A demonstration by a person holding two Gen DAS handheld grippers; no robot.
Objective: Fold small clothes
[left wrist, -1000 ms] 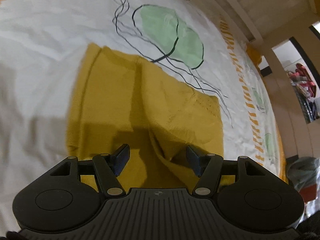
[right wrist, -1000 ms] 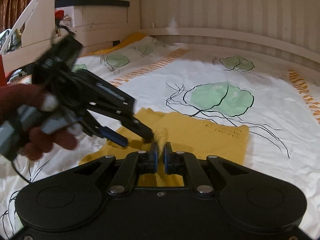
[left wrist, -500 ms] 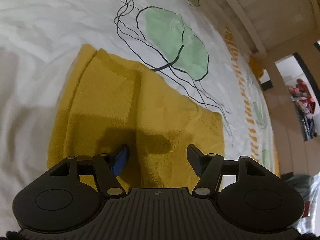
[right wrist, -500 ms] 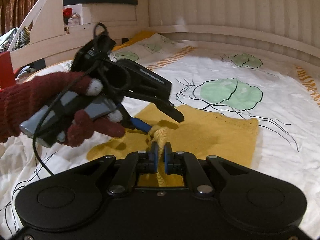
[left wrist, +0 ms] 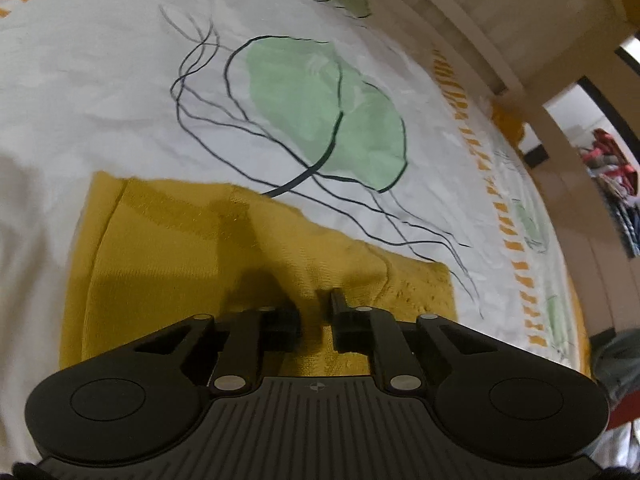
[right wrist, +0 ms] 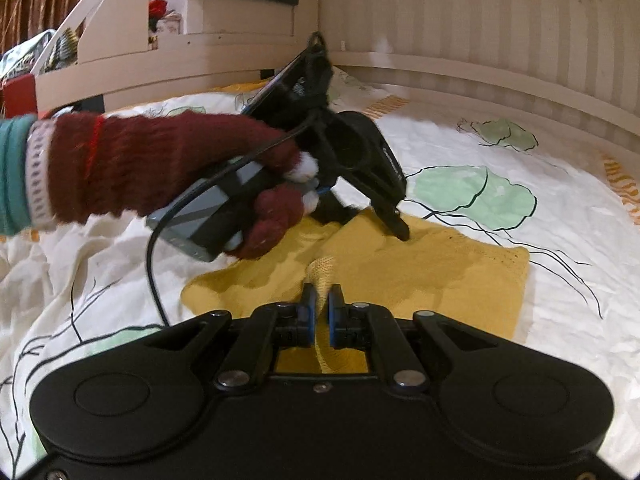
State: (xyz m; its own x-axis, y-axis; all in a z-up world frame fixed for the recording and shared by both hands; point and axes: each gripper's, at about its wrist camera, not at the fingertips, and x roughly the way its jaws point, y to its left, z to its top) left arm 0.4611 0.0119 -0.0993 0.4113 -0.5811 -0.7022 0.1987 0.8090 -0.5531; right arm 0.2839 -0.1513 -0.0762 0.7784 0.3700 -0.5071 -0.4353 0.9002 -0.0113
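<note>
A mustard-yellow knitted garment (left wrist: 168, 256) lies flat on the white bedsheet (left wrist: 100, 80); it also shows in the right wrist view (right wrist: 440, 280). My left gripper (left wrist: 314, 310) is down on the garment, its jaws closed to a narrow gap with a ridge of yellow knit between them. In the right wrist view the left gripper (right wrist: 384, 224) is held by a hand in a maroon glove (right wrist: 160, 168), its tips pressed into the fabric. My right gripper (right wrist: 321, 296) is shut on a raised fold of the garment's near edge.
The sheet has green leaf prints (left wrist: 320, 96) and orange dashed borders (left wrist: 500, 200). A wooden bed rail (right wrist: 480, 76) and slatted wall ring the far side. A shelf (right wrist: 224, 12) stands at the back left. A cable (right wrist: 156, 272) hangs from the left gripper.
My left gripper's jaws have closed from wide open onto the garment and it has moved forward over it. My right gripper stays shut on the fold.
</note>
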